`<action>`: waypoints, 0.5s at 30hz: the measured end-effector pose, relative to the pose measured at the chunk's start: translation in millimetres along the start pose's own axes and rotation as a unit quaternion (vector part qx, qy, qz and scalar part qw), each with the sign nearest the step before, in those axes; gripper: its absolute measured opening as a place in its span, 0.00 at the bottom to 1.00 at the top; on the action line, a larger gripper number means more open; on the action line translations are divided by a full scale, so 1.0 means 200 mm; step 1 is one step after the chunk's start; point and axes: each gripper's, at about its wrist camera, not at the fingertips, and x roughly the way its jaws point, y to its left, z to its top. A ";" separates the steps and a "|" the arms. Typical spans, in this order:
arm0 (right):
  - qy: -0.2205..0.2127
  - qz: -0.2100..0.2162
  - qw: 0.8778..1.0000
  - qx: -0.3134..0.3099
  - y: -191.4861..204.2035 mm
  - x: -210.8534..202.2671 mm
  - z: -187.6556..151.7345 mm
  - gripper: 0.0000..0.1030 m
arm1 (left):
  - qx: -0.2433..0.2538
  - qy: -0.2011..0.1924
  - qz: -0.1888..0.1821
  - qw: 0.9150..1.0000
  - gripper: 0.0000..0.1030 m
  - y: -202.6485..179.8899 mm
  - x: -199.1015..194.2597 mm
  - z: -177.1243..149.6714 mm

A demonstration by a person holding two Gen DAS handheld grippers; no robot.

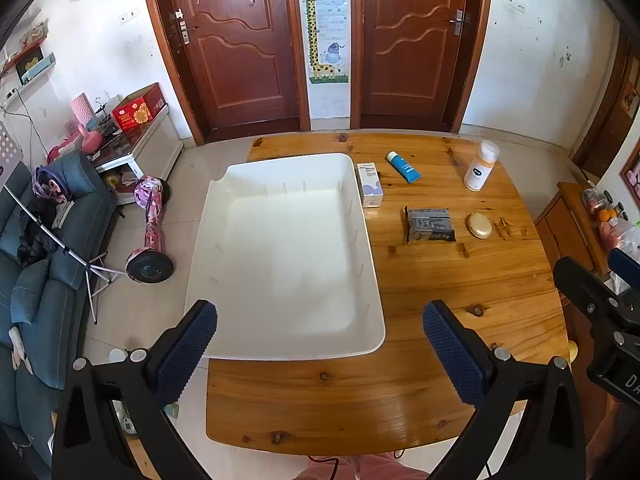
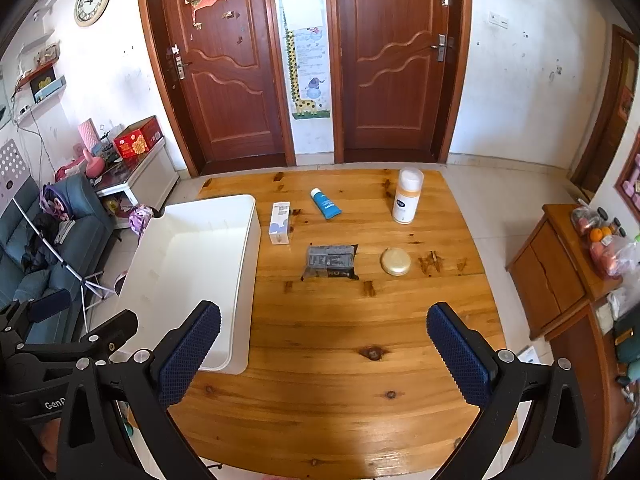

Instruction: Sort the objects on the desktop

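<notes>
A large empty white bin (image 1: 224, 240) (image 2: 244, 280) sits on the left part of the wooden table (image 1: 460, 280) (image 2: 340, 320). To its right lie a small white box (image 1: 369, 184) (image 2: 279, 222), a blue tube (image 1: 404, 166) (image 2: 326, 203), a dark flat packet (image 1: 430, 225) (image 2: 330, 262), a round gold case (image 1: 479, 225) (image 2: 395, 261) and an upright white bottle with an orange band (image 1: 481, 165) (image 2: 408, 196). My left gripper (image 1: 320, 320) is open and empty over the bin's near edge. My right gripper (image 2: 323, 322) is open and empty over the table's near half.
Two brown doors stand behind the table. A blue sofa (image 1: 40, 260), a tripod and a hoverboard (image 1: 150, 232) are on the floor to the left. A wooden cabinet (image 2: 560, 272) with bagged fruit stands to the right.
</notes>
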 end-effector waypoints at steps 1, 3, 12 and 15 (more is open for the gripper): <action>0.000 -0.001 1.000 0.000 0.00 0.00 0.00 1.00 | 0.000 0.001 0.000 1.000 1.00 0.00 0.00 0.00; 0.002 -0.001 1.000 -0.001 0.00 0.00 -0.01 1.00 | 0.000 0.002 -0.001 1.000 1.00 0.00 0.00 -0.01; 0.010 -0.004 1.000 -0.005 0.02 0.02 -0.02 1.00 | -0.003 0.008 -0.004 1.000 1.00 0.00 0.01 -0.02; 0.016 -0.004 1.000 -0.005 0.02 0.03 -0.03 1.00 | -0.005 0.010 -0.003 1.000 1.00 0.00 0.01 -0.02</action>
